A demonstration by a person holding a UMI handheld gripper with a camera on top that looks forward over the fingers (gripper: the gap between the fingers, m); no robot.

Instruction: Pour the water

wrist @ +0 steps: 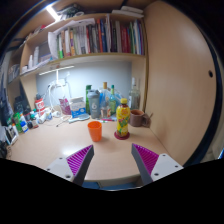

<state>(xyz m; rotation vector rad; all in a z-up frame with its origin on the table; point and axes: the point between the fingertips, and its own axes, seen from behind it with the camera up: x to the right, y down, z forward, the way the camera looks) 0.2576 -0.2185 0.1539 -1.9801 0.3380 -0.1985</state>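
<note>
An orange cup (95,131) stands on the light wooden desk (55,145), well beyond my fingers. Just to its right stands a clear bottle (123,119) with yellow liquid, a red cap and a label, resting on a small dark red coaster. My gripper (111,161) is open, its purple pads (79,160) spread wide with only bare desk between them. Both cup and bottle are ahead of the fingers, apart from them.
Several bottles and jars (98,100) line the back of the desk under a bookshelf (95,40). More small items (30,117) crowd the left side near a desk lamp (60,78). A small container (138,117) sits right of the bottle.
</note>
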